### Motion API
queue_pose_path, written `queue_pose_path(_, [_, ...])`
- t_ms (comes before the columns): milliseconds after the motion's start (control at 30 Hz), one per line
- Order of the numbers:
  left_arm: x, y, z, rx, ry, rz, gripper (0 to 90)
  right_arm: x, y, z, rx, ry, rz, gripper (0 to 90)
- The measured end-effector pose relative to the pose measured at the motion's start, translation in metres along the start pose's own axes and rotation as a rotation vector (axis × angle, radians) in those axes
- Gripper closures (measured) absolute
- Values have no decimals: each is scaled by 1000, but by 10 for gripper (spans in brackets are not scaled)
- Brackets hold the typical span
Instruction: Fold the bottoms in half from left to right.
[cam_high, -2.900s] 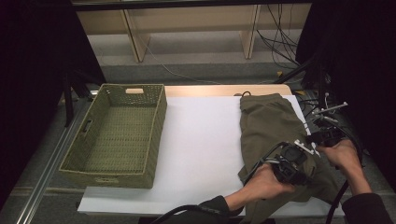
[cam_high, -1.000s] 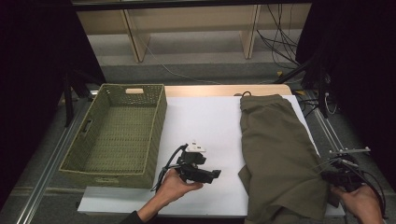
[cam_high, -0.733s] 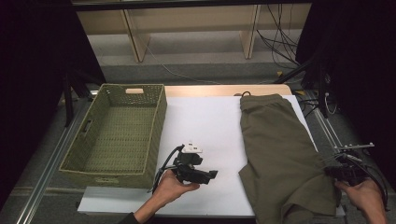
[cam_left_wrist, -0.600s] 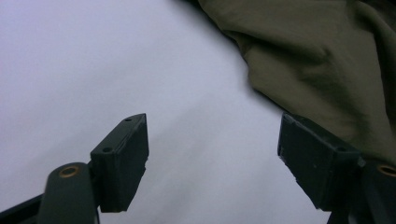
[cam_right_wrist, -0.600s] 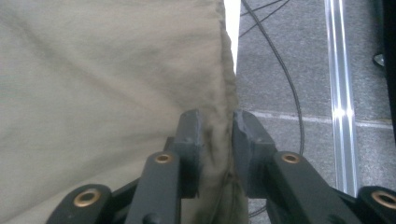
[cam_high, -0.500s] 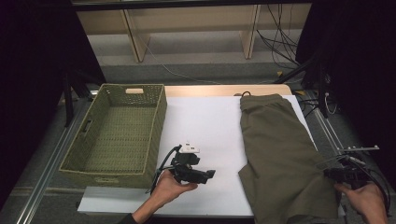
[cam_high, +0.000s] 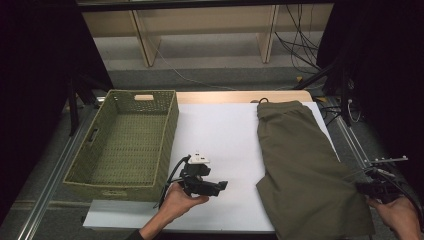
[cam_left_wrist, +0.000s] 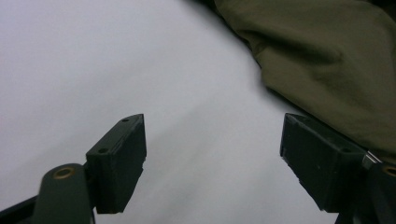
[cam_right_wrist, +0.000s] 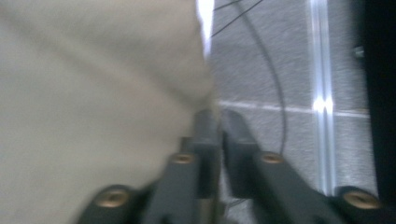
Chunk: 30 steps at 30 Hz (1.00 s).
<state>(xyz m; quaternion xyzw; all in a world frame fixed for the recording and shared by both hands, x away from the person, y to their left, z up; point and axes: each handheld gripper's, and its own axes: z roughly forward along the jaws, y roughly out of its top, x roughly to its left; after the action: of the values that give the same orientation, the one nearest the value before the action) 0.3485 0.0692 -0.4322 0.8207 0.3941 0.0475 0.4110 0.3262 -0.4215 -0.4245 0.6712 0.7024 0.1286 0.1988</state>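
Observation:
An olive green garment (cam_high: 300, 160) lies spread flat on the right half of the white table top (cam_high: 220, 130). My left gripper (cam_high: 221, 186) is held low over the bare white surface, left of the garment, and points toward it. Its jaws stand open with nothing between them (cam_left_wrist: 212, 126), and the garment's edge (cam_left_wrist: 327, 60) lies ahead to the right. My right gripper (cam_high: 361, 187) is at the garment's lower right edge. Its jaws (cam_right_wrist: 217, 114) have just been closing and stand close together. The cloth's edge (cam_right_wrist: 93, 93) meets their tips, but blur hides whether it is pinched.
A green woven basket (cam_high: 170, 130) stands on the table's left side, with nothing inside. Beyond the table's right edge run a metal rail (cam_high: 350, 140) and loose cables (cam_right_wrist: 275, 79) on grey floor. Wooden shelf legs stand behind the table.
Both hands have left the middle of the garment. The left gripper now hovers over the white surface and the right sits at the garment's right edge. In the last second neither hand moved much.

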Motion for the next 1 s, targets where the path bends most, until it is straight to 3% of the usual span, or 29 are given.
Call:
queue_pose_path(67, [0, 0, -1, -1, 2, -1, 220, 2, 5, -10, -51, 6, 14, 610])
queue_pose_path(167, [-1, 0, -2, -4, 5, 0, 215, 16, 13, -34, -185, 94, 10, 554])
queue_pose_path(200, [-1, 0, -2, 2, 8, 4, 215, 25, 16, -40, -219, 143, 9, 544])
queue_pose_path(267, [-2, -1, -3, 3, 11, 8, 211, 46, 23, -49, -253, 206, -38, 516])
queue_pose_path(367, [-3, -2, -5, 0, 11, 10, 204, 80, 34, -53, -293, 311, -89, 483])
queue_pose_path(433, [-2, -2, -6, -3, 10, 9, 200, 101, 39, -50, -289, 383, -109, 444])
queue_pose_path(567, [-2, -3, -8, 5, 7, 16, 199, 144, 47, -43, -276, 453, -156, 392])
queue_pose_path(700, [-2, -4, -10, 1, 7, 14, 198, 181, 51, -35, -257, 483, -224, 388])
queue_pose_path(800, [-2, -5, -13, -4, 8, 12, 198, 203, 52, -25, -234, 479, -265, 393])
queue_pose_path(1000, [-1, -8, -16, -8, 10, 7, 192, 225, 51, 1, -163, 462, -300, 385])
